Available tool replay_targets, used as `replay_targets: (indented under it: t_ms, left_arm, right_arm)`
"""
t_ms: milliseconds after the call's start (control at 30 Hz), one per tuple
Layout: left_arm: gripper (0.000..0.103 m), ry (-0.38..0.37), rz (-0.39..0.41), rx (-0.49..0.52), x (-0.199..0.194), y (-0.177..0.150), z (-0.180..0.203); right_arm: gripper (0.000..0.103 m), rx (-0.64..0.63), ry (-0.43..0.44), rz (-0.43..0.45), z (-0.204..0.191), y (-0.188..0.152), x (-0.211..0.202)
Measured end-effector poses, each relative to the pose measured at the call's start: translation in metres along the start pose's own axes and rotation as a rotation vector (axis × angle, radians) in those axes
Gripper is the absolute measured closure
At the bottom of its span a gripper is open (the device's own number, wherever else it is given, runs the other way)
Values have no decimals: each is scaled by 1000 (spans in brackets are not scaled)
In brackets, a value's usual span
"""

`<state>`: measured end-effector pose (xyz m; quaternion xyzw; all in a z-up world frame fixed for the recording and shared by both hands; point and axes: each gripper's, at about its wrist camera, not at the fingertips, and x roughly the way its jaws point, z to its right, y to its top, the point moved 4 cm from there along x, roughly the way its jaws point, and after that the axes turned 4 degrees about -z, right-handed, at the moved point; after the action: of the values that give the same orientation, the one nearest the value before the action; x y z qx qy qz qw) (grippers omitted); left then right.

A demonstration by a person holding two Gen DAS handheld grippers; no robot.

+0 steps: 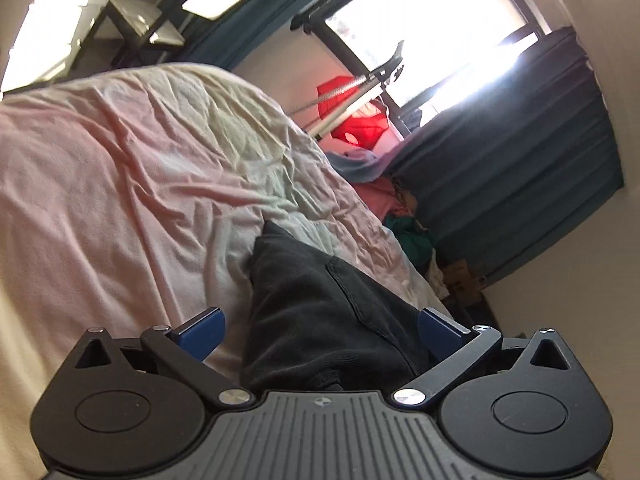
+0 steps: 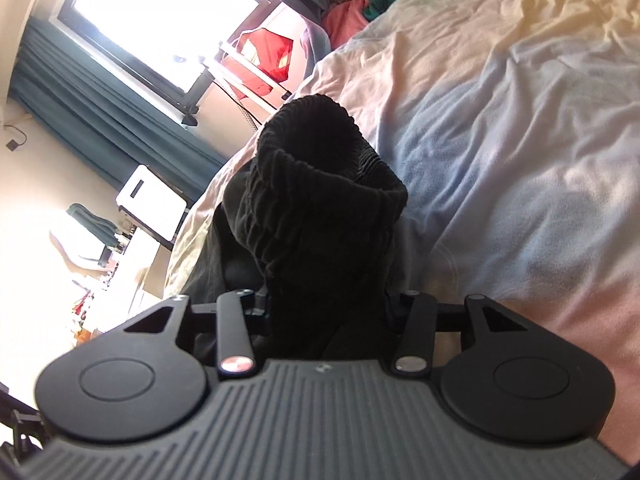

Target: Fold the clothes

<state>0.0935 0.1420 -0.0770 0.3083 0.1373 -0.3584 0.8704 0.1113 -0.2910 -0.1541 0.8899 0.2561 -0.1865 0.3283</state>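
Observation:
A black garment lies on the pale pink and white bed sheet, with a seam and a pointed corner showing. My left gripper is open, its blue pads set wide to either side of the cloth, and the left pad stands clear of it. In the right wrist view the garment's ribbed elastic waistband is bunched up and fills the gap of my right gripper. The jaws are closed in on the fabric, which hides the pads. The bed sheet spreads out to the right.
Teal curtains hang by a bright window beyond the bed. A pile of coloured clothes and a red item sit at the bed's far end. A white box stands beside the bed edge.

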Motion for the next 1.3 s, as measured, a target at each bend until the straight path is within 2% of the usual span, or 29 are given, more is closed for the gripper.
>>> replay_targets:
  t_ms: [67, 200, 233, 333, 400, 467, 567, 667, 767, 933, 1033, 1167, 1300]
  left_arm:
    - [0, 13, -76, -48, 26, 2, -11]
    - [0, 56, -262, -75, 82, 0, -28]
    - [0, 50, -285, -73, 91, -2, -31]
    - [1, 2, -278, -74, 97, -2, -33]
    - [8, -18, -280, -66, 101, -3, -32]
    - [23, -28, -279, -40, 104, -4, -29]
    - [40, -18, -259, 25, 103, -3, -19]
    - [50, -9, -231, 62, 98, -2, -11]
    - [54, 4, -198, 77, 91, 0, 3]
    - [58, -26, -121, 179, 76, 13, 55]
    - [59, -39, -119, 212, 86, 22, 105]
    - [59, -49, -112, 309, 124, 26, 183]
    - [59, -93, -89, 391, 190, 25, 264]
  right_arm:
    - [54, -25, 15, 27, -7, 7, 0]
    - [55, -86, 45, 65, -18, 12, -3]
    - [54, -96, 51, 68, -21, 14, -1]
    - [54, -88, 43, 58, -19, 16, 5]
    - [53, -44, 19, 32, -8, 14, 13]
    - [52, -2, -1, 8, 2, 13, 20]
    - [52, 8, -7, -2, 3, 13, 21]
    - [53, -26, -24, 12, -9, 13, 16]
    - [55, -64, 2, 44, -26, 20, 6]
    - [57, -134, 91, 136, -50, 46, -24]
    - [57, -163, 134, 234, -58, 75, -52]
    - [57, -141, 167, 353, -49, 120, -87]
    - [57, -68, 149, 428, -11, 175, -109]
